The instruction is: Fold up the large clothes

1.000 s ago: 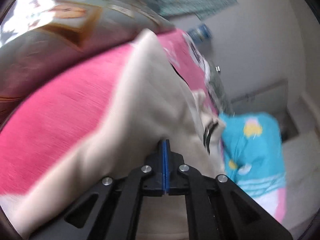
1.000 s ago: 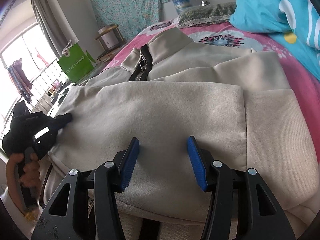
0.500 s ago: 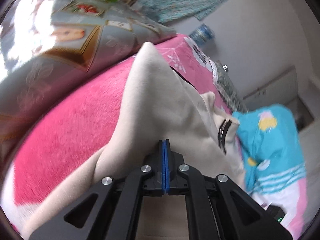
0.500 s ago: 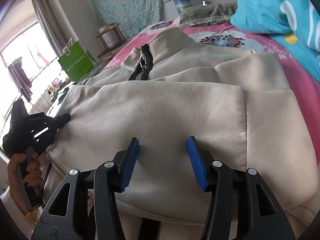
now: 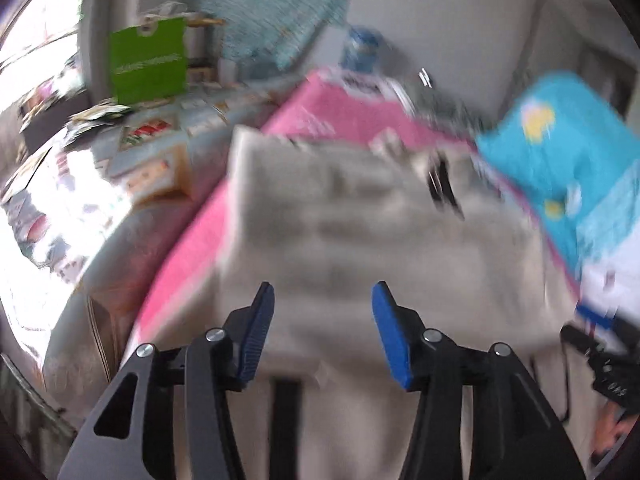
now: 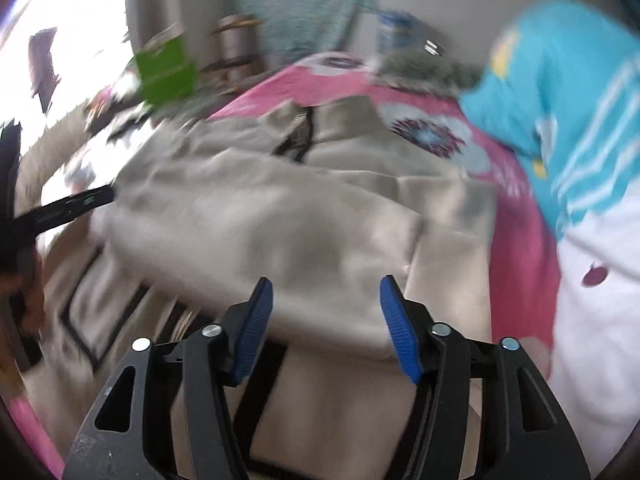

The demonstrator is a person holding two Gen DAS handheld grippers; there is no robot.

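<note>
A beige zip-up jacket (image 5: 360, 232) lies partly folded on a pink bed cover (image 5: 344, 108); both views are blurred by motion. My left gripper (image 5: 322, 320) is open and empty just above the jacket's near edge. In the right wrist view the jacket (image 6: 280, 216) shows its dark zip and collar at the far end, with a folded panel on top. My right gripper (image 6: 326, 320) is open and empty over the jacket's near edge. The left gripper (image 6: 76, 204) shows as a dark shape at the jacket's left side.
A turquoise patterned pillow (image 5: 568, 152) lies right of the jacket, also in the right wrist view (image 6: 560, 92). A green shopping bag (image 5: 150, 64) and a wooden shelf stand by the far wall. A patterned grey quilt (image 5: 132, 160) covers the bed's left side.
My left gripper has opened and let go of the jacket fabric it was pinching. Both grippers have swung, so both views are blurred. The right gripper stays open.
</note>
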